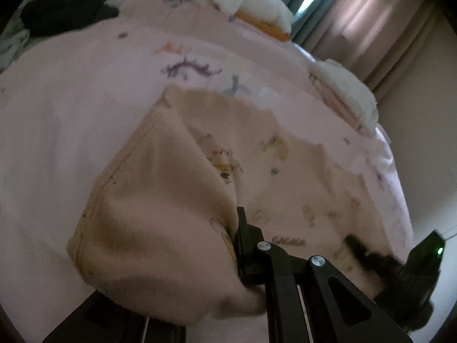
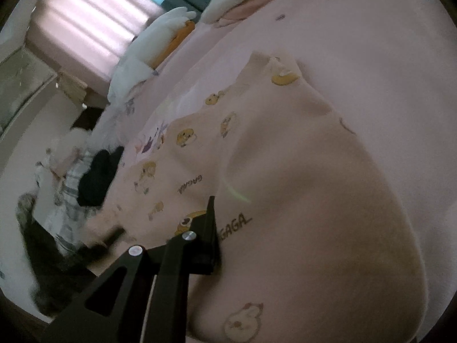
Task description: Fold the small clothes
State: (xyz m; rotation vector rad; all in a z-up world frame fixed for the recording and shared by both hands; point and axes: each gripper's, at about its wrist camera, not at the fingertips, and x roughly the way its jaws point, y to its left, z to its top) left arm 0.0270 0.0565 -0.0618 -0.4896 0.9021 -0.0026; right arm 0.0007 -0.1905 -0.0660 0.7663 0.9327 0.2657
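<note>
A small beige garment [image 1: 177,188] with yellow duck prints and "GAGA" lettering lies on a pink bedsheet [image 1: 71,114]. My left gripper [image 1: 237,245] is shut on one edge of it and lifts that part, which bulges over the left finger and hides it. The other gripper [image 1: 400,263] shows blurred at the right edge of the left wrist view. In the right wrist view the same garment [image 2: 300,171] bulges up, and my right gripper [image 2: 217,237] is shut on its edge; cloth hides the right finger. The left gripper [image 2: 108,240] shows blurred at lower left.
White pillows with orange trim [image 1: 257,8] lie at the bed's far side before pink curtains [image 1: 371,20]. A black garment [image 1: 68,8] lies on the bed at the upper left. In the right wrist view, a black garment [image 2: 97,177] and a plaid cloth [image 2: 68,191] lie at the left.
</note>
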